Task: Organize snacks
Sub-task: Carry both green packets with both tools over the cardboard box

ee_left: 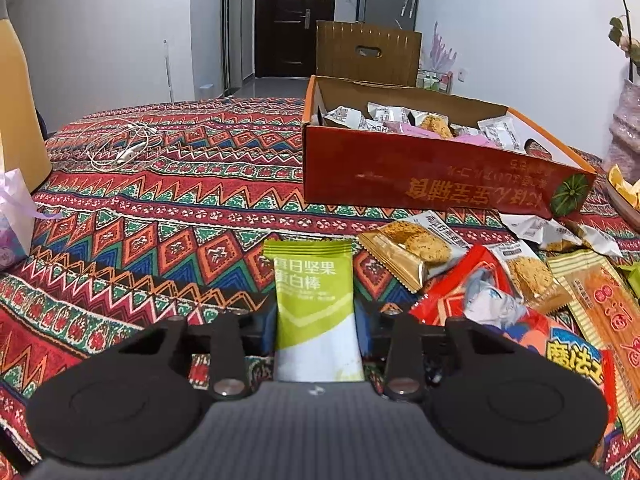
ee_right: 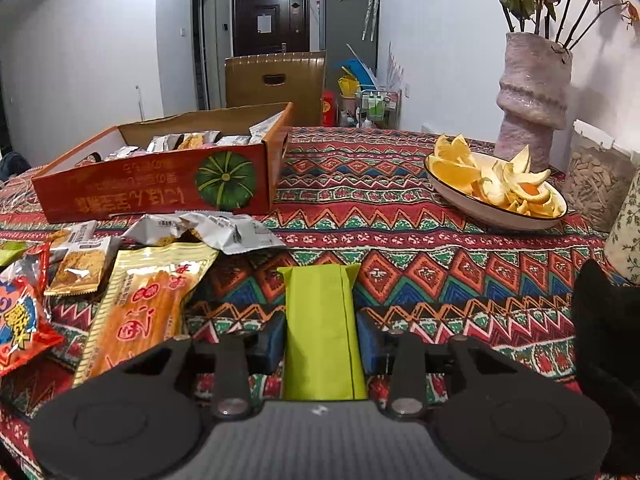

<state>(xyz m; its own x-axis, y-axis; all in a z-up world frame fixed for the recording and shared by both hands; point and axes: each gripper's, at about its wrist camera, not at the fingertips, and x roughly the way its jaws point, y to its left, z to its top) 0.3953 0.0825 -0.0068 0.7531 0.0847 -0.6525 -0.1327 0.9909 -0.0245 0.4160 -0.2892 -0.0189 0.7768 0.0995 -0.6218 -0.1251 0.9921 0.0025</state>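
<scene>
In the left wrist view my left gripper [ee_left: 318,330] is shut on a green-and-white snack bar packet [ee_left: 310,280] that lies on the patterned tablecloth, printed side up. In the right wrist view my right gripper [ee_right: 322,338] is shut on a plain lime-green packet [ee_right: 320,300], its pads against both long sides. A red cardboard box [ee_left: 420,178] [ee_right: 152,194] holding several wrapped snacks sits further back. Loose snack packets [ee_left: 516,292] [ee_right: 136,276] are piled between the grippers, in front of the box.
White earphones [ee_left: 120,148], a yellow bottle [ee_left: 16,100] and a purple bag [ee_left: 12,216] lie at the left. To the right stand a plate of orange pieces [ee_right: 496,190], a pink vase [ee_right: 532,100], a jar of seeds [ee_right: 596,178] and a black object [ee_right: 608,340].
</scene>
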